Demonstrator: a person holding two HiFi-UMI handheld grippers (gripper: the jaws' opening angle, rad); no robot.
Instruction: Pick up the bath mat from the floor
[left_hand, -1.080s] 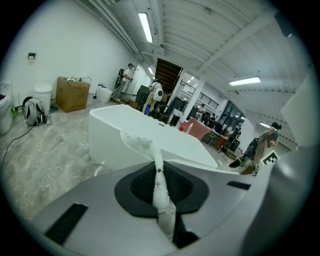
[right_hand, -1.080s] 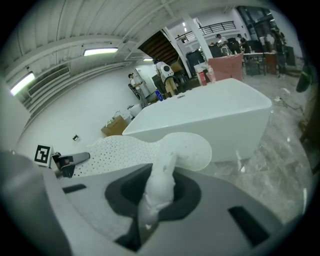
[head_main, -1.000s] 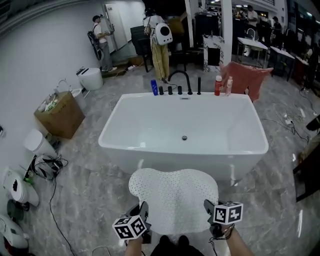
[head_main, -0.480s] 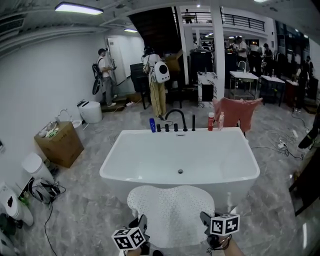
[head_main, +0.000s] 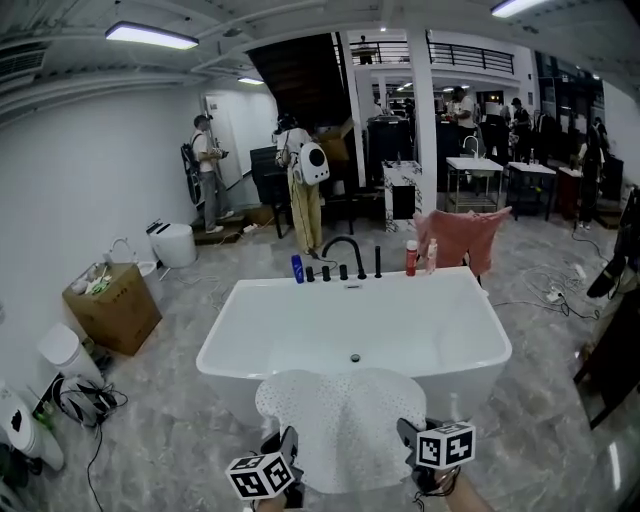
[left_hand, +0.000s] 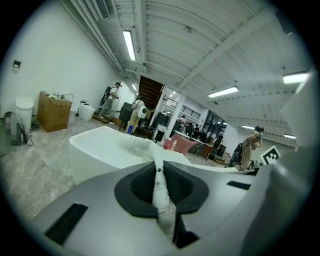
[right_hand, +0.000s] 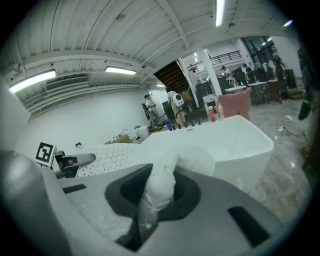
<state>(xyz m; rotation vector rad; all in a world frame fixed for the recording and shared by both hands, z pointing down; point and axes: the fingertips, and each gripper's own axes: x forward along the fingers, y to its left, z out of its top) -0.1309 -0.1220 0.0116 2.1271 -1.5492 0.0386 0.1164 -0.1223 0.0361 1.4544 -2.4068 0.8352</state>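
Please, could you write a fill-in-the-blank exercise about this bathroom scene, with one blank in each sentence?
1. The bath mat is held up in front of the bathtub by ____ grippers: the left gripper and the right gripper, whose fingers are shut on its edge.
2. The bottle just left of the black faucet is ____.
3. In the head view, the cardboard box stands on the floor to the ____ of the bathtub.

Missing words: two; blue; left
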